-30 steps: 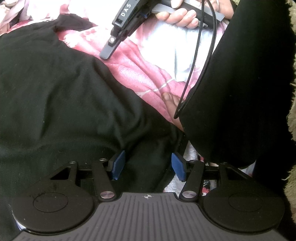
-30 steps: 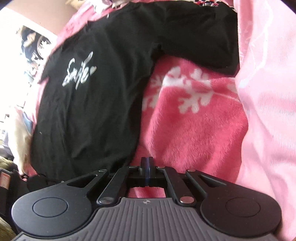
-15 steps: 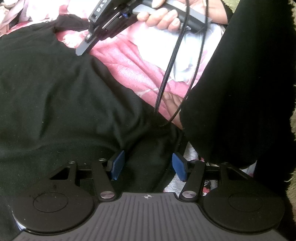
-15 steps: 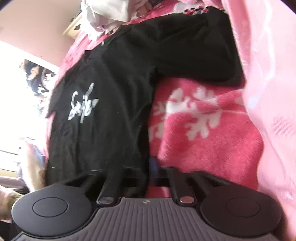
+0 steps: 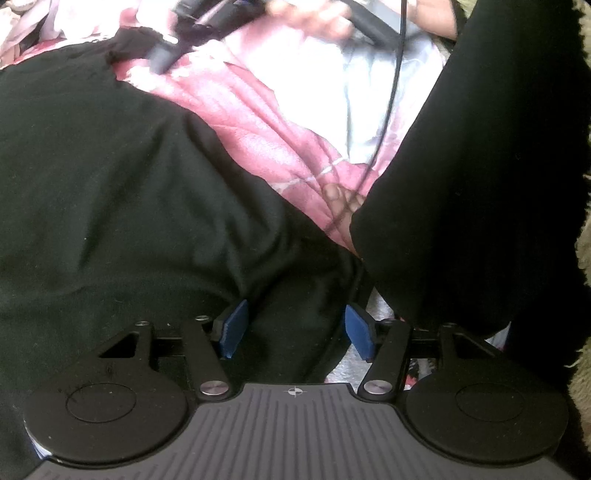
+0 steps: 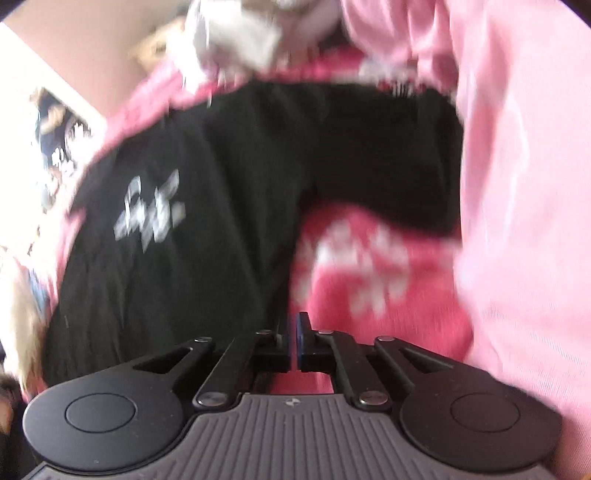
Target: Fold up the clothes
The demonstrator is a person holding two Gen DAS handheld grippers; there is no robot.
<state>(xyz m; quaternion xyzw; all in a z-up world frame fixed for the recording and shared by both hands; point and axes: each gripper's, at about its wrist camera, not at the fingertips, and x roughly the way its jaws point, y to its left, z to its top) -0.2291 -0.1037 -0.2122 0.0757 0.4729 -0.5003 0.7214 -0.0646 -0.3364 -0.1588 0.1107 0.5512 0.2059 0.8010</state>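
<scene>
A black shirt (image 5: 129,192) with a white script print (image 6: 147,214) lies spread on a pink blanket (image 5: 258,122); one sleeve (image 6: 388,166) reaches right. My left gripper (image 5: 293,328) hovers low over the shirt's near part, its blue pads (image 5: 232,328) wide apart with black cloth lying between them, not pinched. My right gripper (image 6: 293,332) is opening: a narrow gap shows between its jaws, nothing in it, and the shirt's edge lies just left of it. In the left wrist view it appears blurred at the top (image 5: 166,55), next to the sleeve's end, held by a hand (image 5: 310,18).
A person's black-clad leg (image 5: 461,184) stands at the right, with bare toes (image 5: 340,206) on the blanket beside the shirt. A black cable (image 5: 391,92) hangs from the right gripper. Pale pink cloth (image 6: 517,221) lies at the right, and white clothes (image 6: 236,33) sit at the back.
My right gripper has swung left across the blanket toward the sleeve's end and tipped upward. Its jaws, shut a second ago, now show a narrow gap. My left gripper has stayed put.
</scene>
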